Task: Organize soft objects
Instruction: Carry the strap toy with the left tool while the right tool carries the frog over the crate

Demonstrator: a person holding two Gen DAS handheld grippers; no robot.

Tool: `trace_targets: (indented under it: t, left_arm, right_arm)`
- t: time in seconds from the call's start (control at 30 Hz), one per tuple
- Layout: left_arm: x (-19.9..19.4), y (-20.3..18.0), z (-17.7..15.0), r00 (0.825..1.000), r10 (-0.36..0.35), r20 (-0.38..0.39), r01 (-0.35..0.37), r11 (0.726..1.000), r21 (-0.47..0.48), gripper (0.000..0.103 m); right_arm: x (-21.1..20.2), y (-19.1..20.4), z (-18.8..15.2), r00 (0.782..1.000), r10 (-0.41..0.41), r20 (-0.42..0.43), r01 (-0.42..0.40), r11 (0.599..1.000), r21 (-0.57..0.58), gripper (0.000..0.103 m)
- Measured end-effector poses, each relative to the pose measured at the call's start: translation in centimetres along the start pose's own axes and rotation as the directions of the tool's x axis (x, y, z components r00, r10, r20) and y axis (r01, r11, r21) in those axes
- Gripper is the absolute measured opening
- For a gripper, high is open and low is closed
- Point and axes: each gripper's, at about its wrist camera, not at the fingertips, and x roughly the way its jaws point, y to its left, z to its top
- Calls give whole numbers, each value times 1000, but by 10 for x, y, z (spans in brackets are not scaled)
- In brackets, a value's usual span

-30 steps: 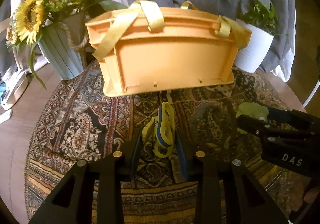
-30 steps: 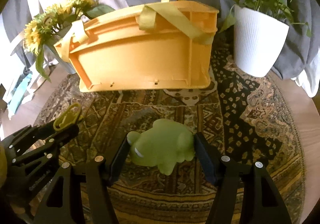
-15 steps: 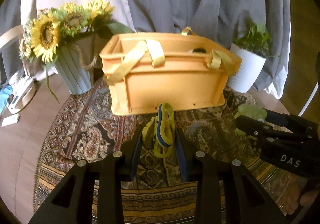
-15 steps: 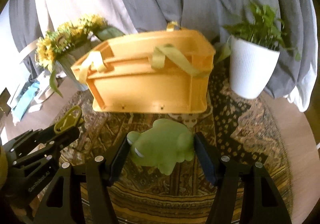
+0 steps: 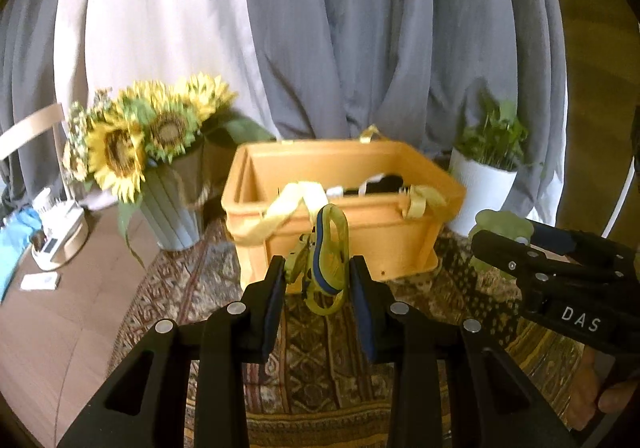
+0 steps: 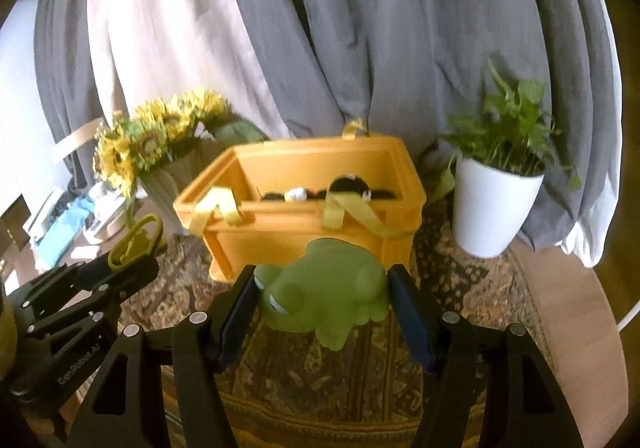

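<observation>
Left gripper [image 5: 318, 280], seen from its own wrist camera, clamps a yellow-and-blue soft toy [image 5: 325, 263] between its pads, held in the air in front of the orange crate [image 5: 344, 208], which stands on the patterned rug [image 5: 460, 288]; sunflowers [image 5: 132, 144] stand left of the crate, a white potted plant [image 5: 486, 184] right. Right gripper [image 6: 322, 294], in the right wrist view, grips a green frog toy [image 6: 324, 288] before the same crate [image 6: 280, 228], whose interior shows dark items [image 6: 348, 186].
</observation>
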Motion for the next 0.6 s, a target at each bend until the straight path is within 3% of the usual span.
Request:
trace_targets:
  t: [0.6]
  left_arm:
    - [-17,6,58,986,19,166,-24,999,30,31]
  right_arm:
    - [-13,10,59,988,1,157,1,1000,-15,66]
